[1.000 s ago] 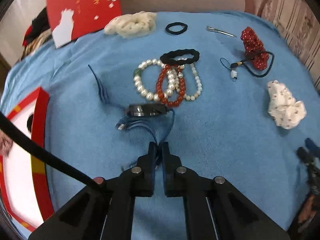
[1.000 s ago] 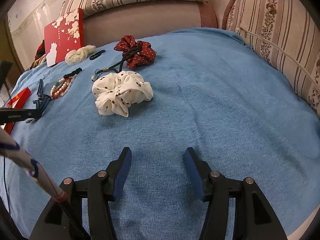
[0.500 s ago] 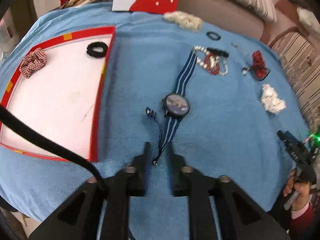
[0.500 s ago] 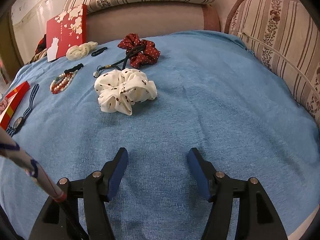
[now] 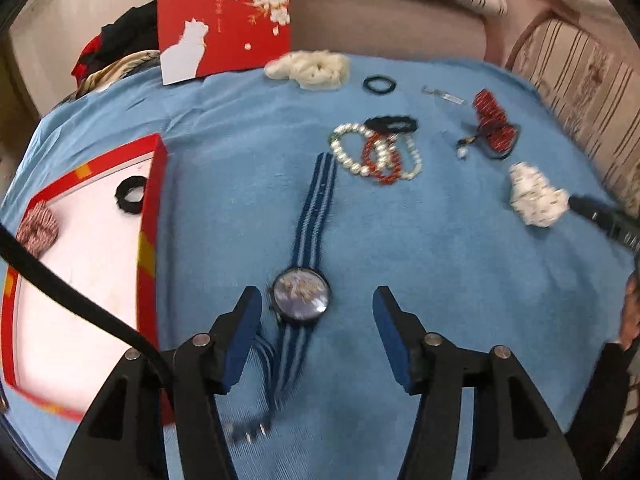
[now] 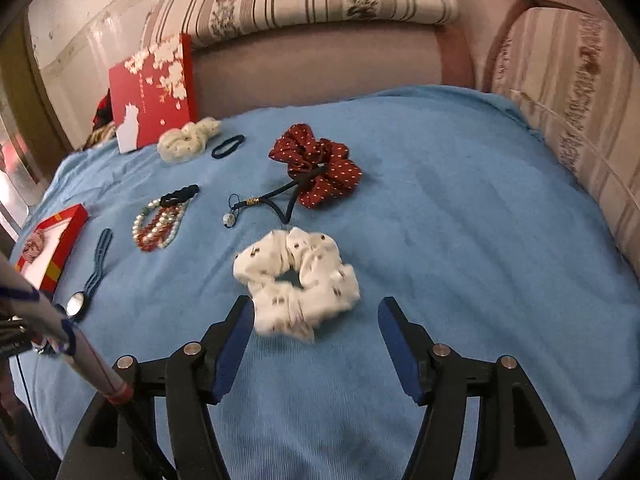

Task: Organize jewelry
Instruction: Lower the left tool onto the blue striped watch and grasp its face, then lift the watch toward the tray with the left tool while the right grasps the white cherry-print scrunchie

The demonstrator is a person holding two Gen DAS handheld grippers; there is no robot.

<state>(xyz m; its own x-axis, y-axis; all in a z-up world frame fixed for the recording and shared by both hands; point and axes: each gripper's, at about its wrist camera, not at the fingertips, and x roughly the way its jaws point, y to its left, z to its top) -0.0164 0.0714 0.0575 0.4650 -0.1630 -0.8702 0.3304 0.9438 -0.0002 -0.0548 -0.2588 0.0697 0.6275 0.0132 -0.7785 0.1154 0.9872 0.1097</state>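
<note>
A watch (image 5: 302, 295) with a blue striped strap lies flat on the blue cloth (image 5: 400, 264), its face between the fingers of my open left gripper (image 5: 318, 320). It also shows in the right wrist view (image 6: 76, 304). My right gripper (image 6: 316, 332) is open, just short of a white spotted scrunchie (image 6: 298, 282). Pearl and red bead bracelets (image 5: 378, 154) lie beyond the watch. A red-rimmed white tray (image 5: 150, 208) at the left holds a black hair tie (image 5: 132, 194) and a checked scrunchie (image 5: 38, 228).
A red dotted scrunchie (image 6: 318, 164) with a dark cord (image 6: 264, 200), a cream scrunchie (image 6: 188, 140), a black hair tie (image 6: 228, 146) and a hair clip (image 5: 444, 96) lie farther back. A red box lid (image 5: 224, 20) leans on the sofa back.
My left gripper has let go of the watch strap and opened wide; the watch now lies stretched out on the cloth. My right gripper has moved forward, close to the white scrunchie.
</note>
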